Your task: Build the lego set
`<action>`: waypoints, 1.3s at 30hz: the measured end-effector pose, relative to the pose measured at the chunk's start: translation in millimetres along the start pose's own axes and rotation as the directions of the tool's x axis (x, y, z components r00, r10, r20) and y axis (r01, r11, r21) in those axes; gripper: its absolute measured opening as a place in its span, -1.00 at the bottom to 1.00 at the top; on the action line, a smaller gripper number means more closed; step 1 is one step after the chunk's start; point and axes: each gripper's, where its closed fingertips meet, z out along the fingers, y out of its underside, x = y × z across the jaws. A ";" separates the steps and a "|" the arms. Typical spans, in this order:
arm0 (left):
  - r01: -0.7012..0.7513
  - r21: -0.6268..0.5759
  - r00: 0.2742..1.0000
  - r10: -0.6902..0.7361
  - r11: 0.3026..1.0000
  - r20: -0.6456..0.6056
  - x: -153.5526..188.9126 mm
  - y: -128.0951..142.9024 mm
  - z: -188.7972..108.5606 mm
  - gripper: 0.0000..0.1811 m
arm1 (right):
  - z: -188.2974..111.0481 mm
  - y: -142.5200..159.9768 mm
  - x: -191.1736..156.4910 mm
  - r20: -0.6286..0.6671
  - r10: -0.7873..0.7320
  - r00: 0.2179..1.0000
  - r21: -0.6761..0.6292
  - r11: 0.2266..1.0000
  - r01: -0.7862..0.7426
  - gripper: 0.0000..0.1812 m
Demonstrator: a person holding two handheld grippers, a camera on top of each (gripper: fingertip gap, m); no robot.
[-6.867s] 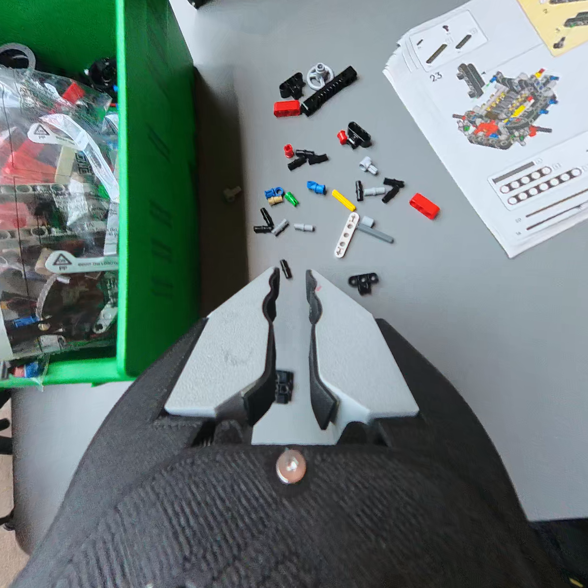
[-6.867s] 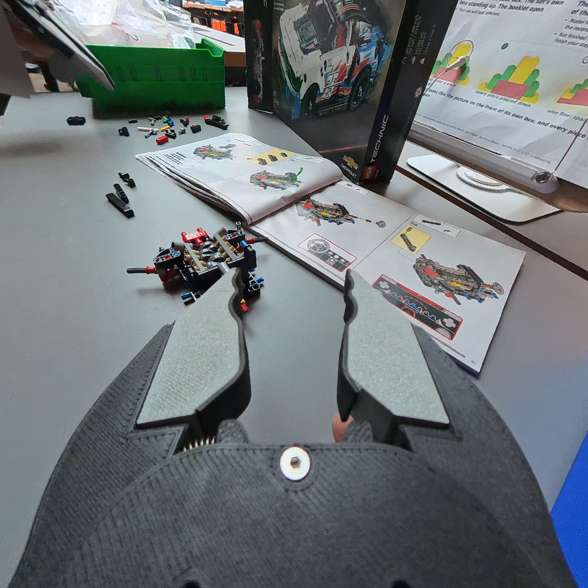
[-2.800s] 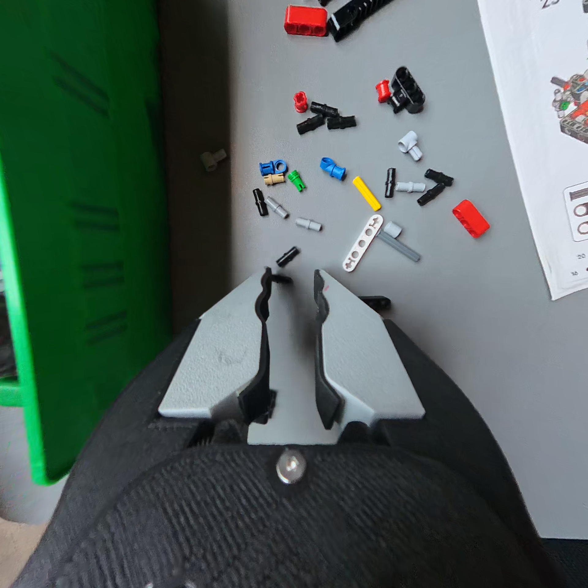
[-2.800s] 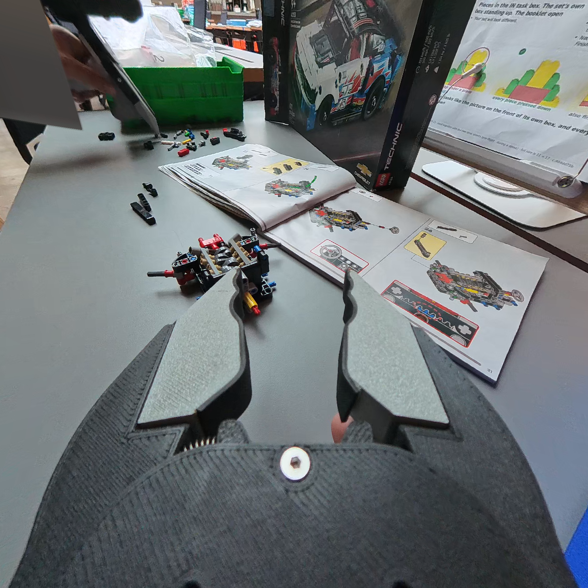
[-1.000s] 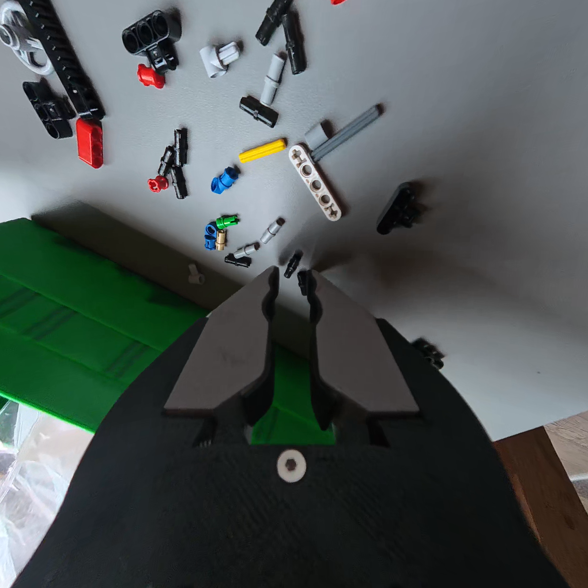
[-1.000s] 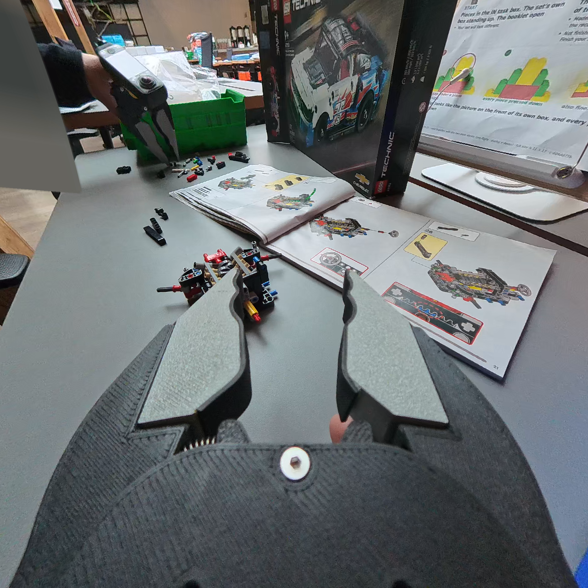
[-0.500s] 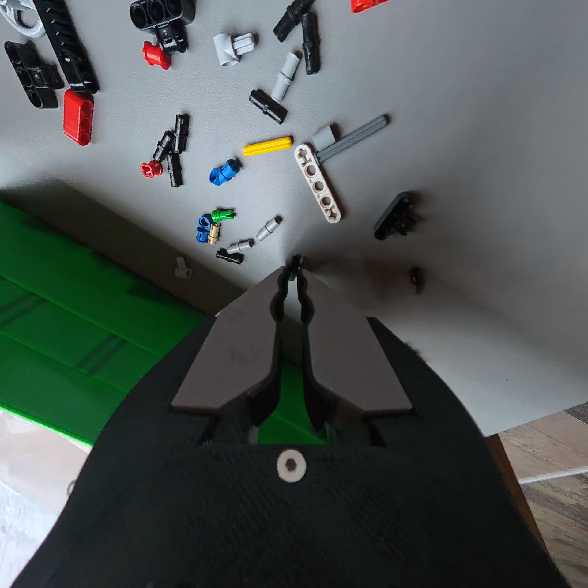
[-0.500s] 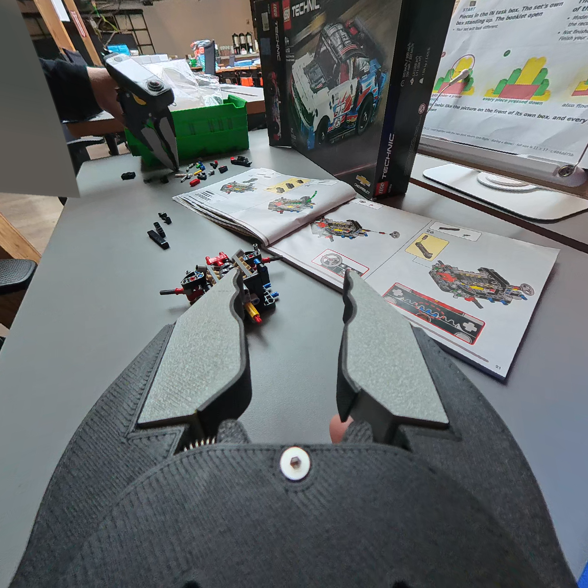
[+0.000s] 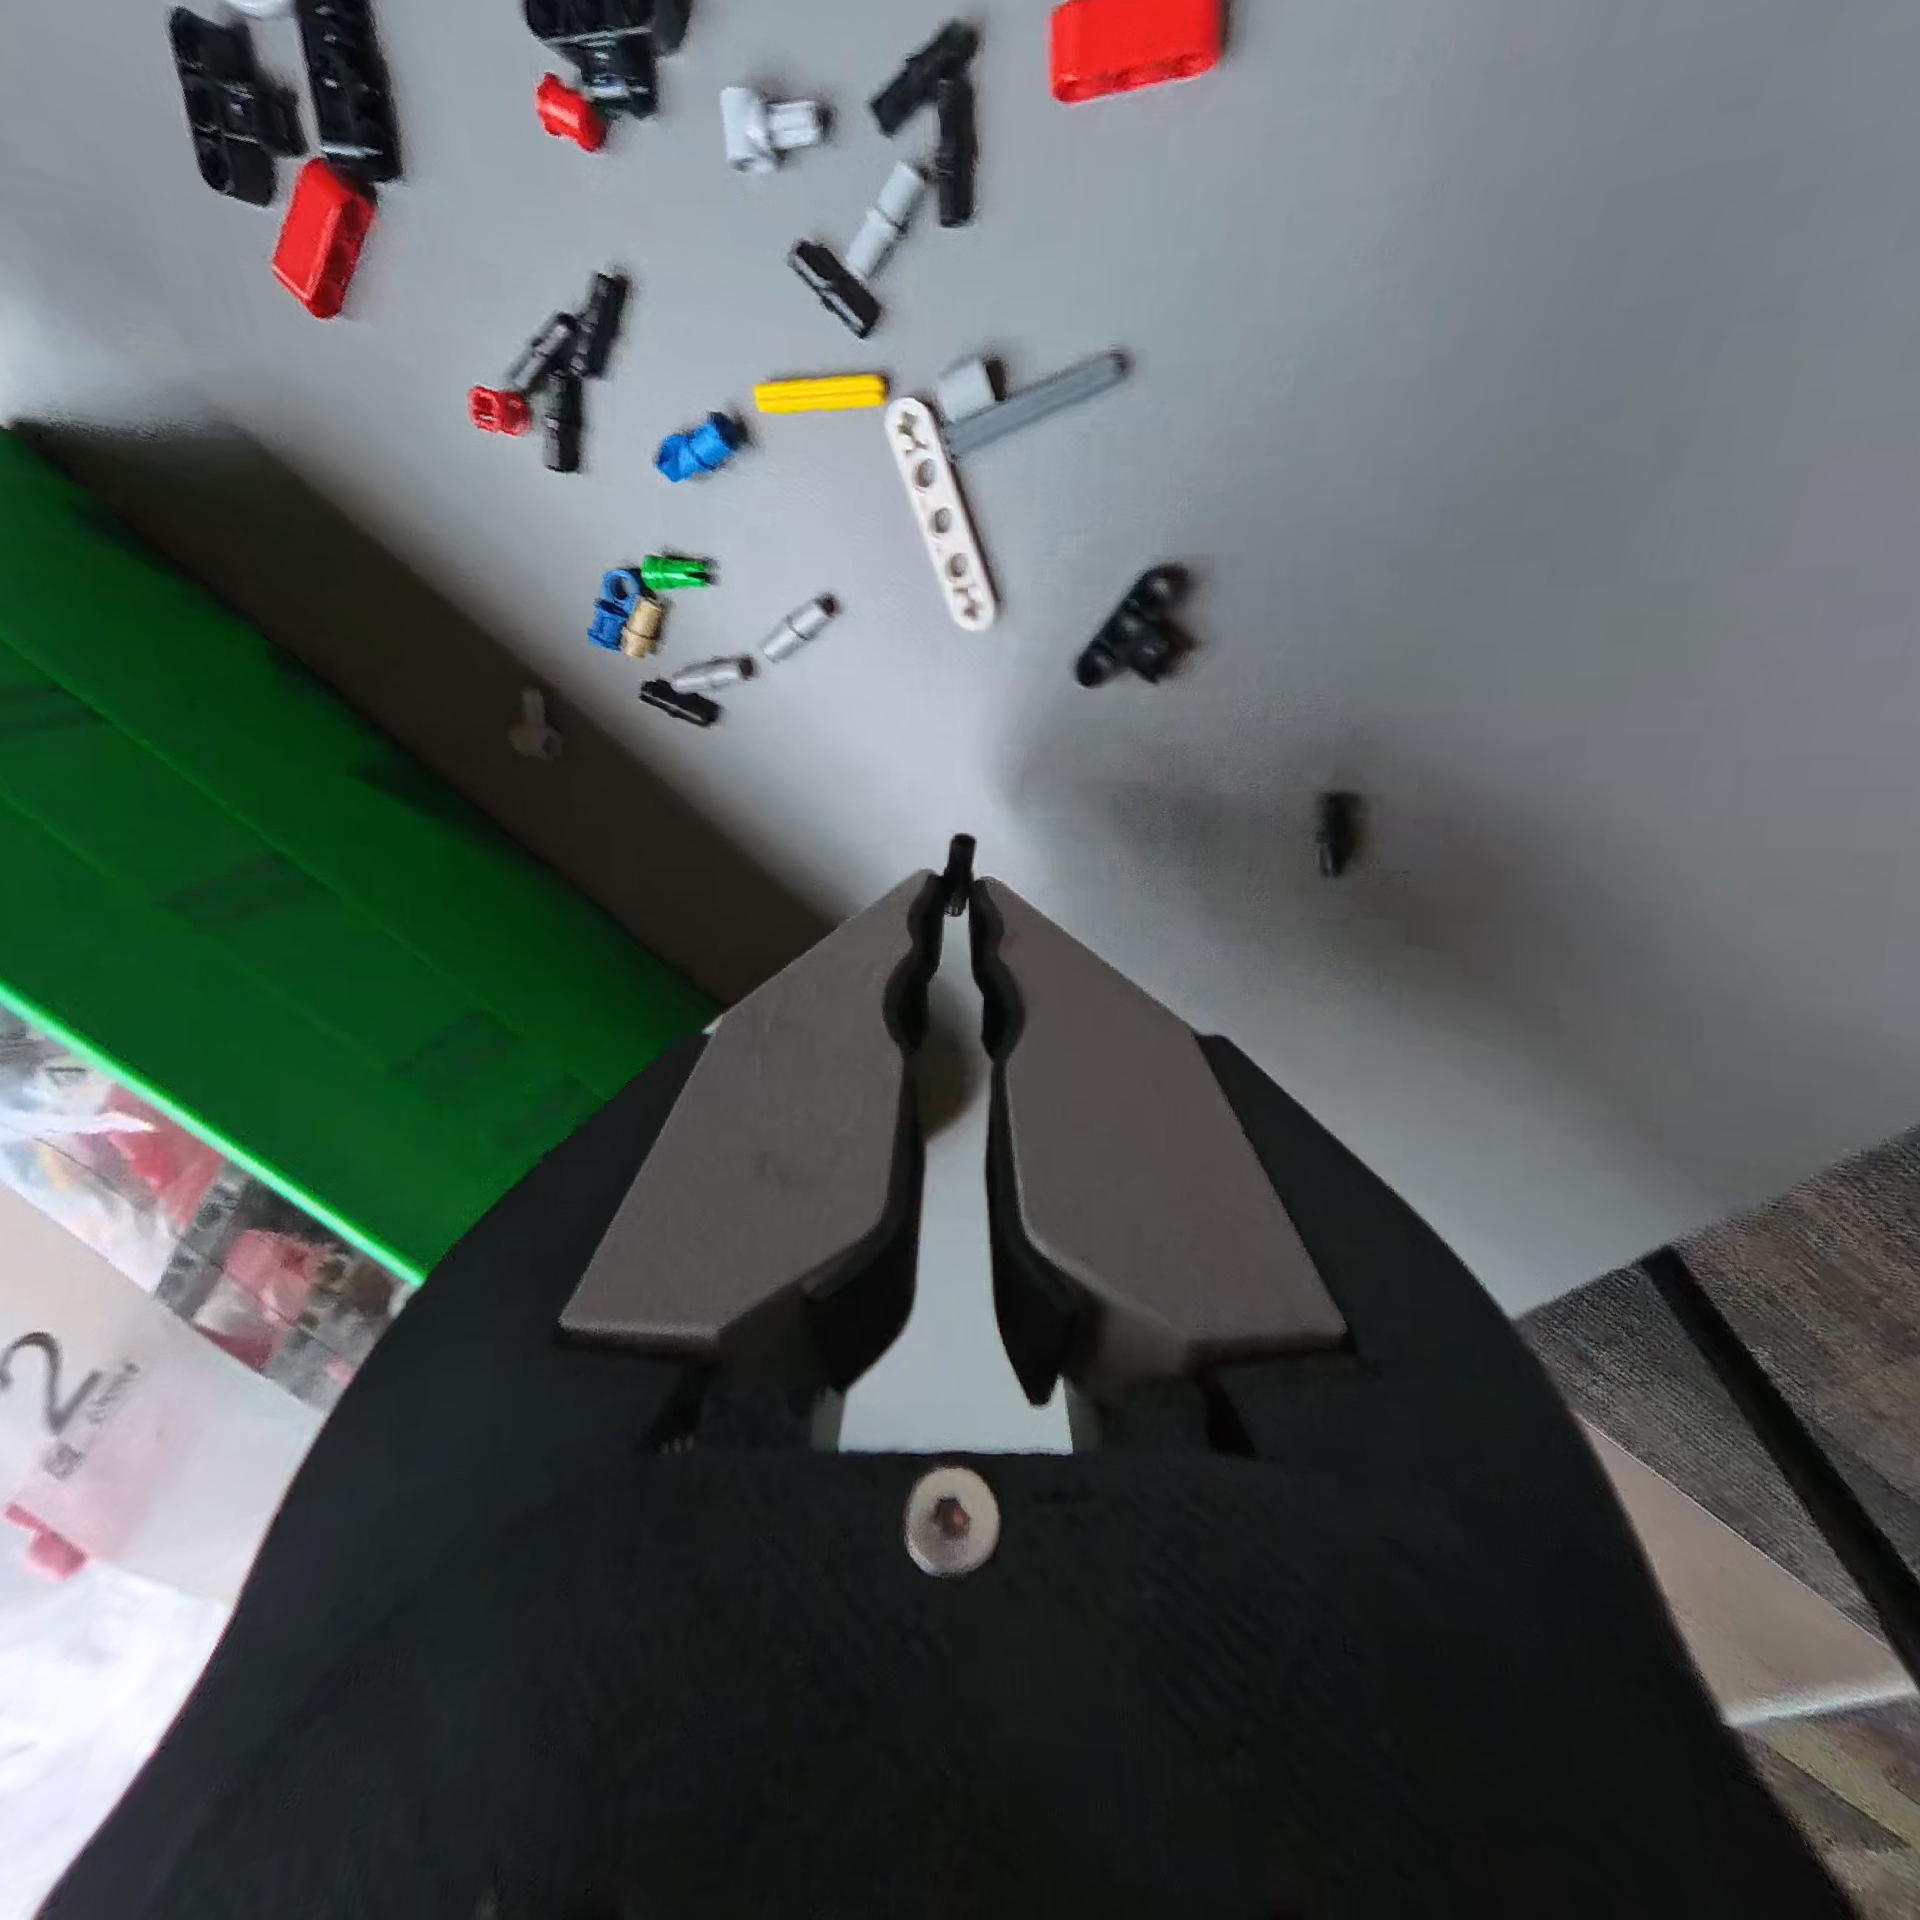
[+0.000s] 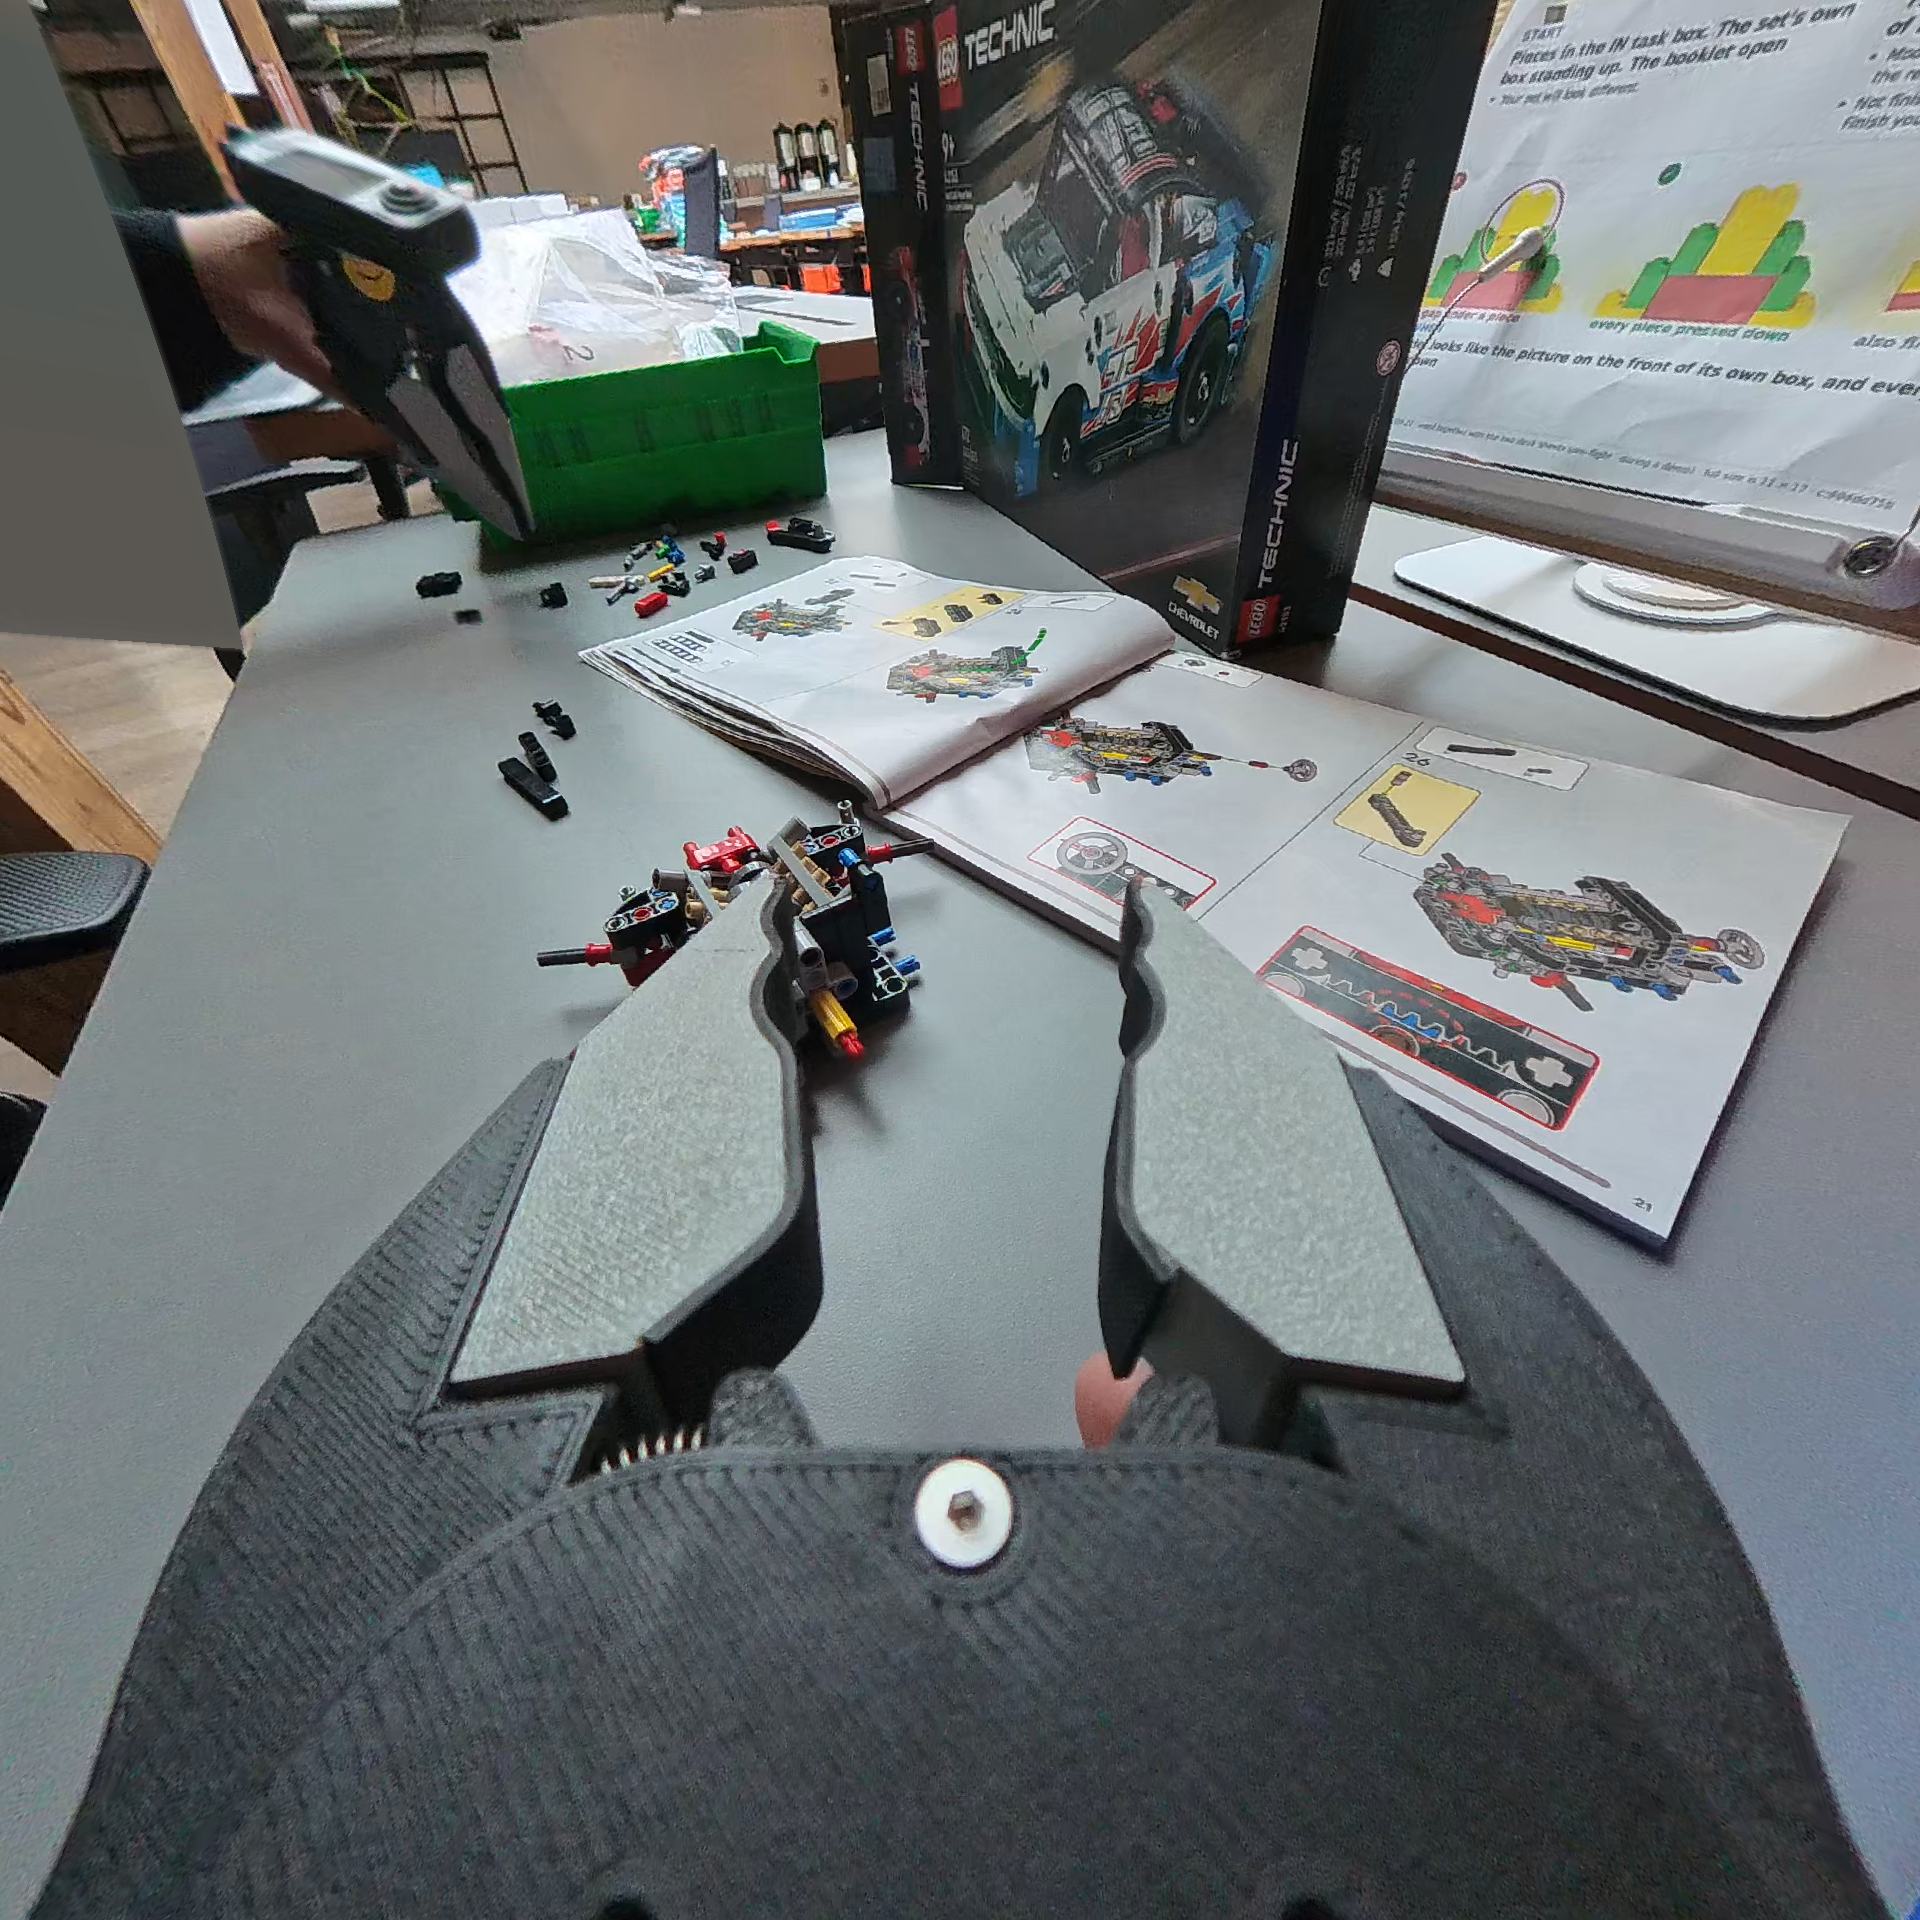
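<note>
My left gripper (image 9: 958, 896) is shut on a small black pin (image 9: 960, 860) and holds it above the grey table. Below it lie several loose pieces: a white beam (image 9: 940, 515), a yellow axle (image 9: 820, 394), a blue connector (image 9: 696, 449), a red brick (image 9: 323, 237) and another black pin (image 9: 1335, 831). My right gripper (image 10: 951, 914) is open and empty, low over the table, just right of the partly built model (image 10: 774, 914). The left gripper also shows in the right wrist view (image 10: 457, 426), raised near the green bin.
A green bin (image 10: 665, 426) with bagged parts stands at the far end of the table (image 10: 312, 935). The open instruction booklet (image 10: 1195, 810), the set's box (image 10: 1122, 301) and a monitor stand (image 10: 1662, 623) lie to the right. Small black pieces (image 10: 535, 769) sit left of the model.
My left gripper closed on the black pin among the loose pieces and lifted it off the table, swinging round by the bin. The right gripper stayed open by the model.
</note>
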 end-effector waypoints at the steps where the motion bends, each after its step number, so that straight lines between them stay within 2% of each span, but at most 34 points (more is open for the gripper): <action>1: -0.003 0.006 1.000 0.003 1.000 -0.017 9.6 3.8 -2.4 -0.98 | 0.2 0.1 -0.3 0.003 0.002 1.000 -0.001 1.000 -0.002 -0.34; 6: 0.042 -0.061 0.993 -0.048 0.997 -0.106 44.0 22.3 13.0 -0.98 | 1.0 0.6 -1.7 0.009 -0.001 1.000 -0.005 1.000 0.001 -0.34; 10: 0.110 -0.030 0.979 -0.113 0.994 -0.168 60.7 12.4 12.0 -0.98 | 0.1 -0.1 -3.3 0.012 0.004 1.000 0.002 1.000 -0.004 -0.35; 13: 0.208 -0.073 0.951 -0.219 0.975 -0.219 69.0 11.2 10.3 -0.98 | 0.1 -0.2 -3.7 0.014 0.003 1.000 0.003 1.000 -0.003 -0.35; 17: 0.387 -0.130 0.876 -0.408 0.913 -0.258 76.4 6.3 8.1 -0.98 | 0.0 -0.6 -6.3 0.028 0.007 1.000 0.007 1.000 -0.008 -0.35; 20: 0.572 -0.167 0.754 -0.595 0.803 -0.278 75.5 4.2 8.4 -0.98 | -0.1 -0.9 -8.5 0.038 0.010 0.999 0.009 1.000 -0.010 -0.35; 23: 0.684 -0.162 0.647 -0.694 0.712 -0.317 71.1 1.4 8.7 -0.98 | -0.4 -1.2 -11.3 0.050 0.013 0.999 0.012 1.000 -0.013 -0.35; 26: 0.719 -0.150 0.590 -0.711 0.678 -0.383 75.0 -8.1 8.0 -0.99 | -0.3 -1.4 -13.8 0.063 0.016 0.998 0.013 1.000 -0.017 -0.34; 39: 0.723 -0.119 0.575 -0.688 0.681 -0.442 86.8 -36.1 7.2 -0.99 | -0.3 -2.2 -19.8 0.086 0.019 0.996 0.018 1.000 -0.021 -0.34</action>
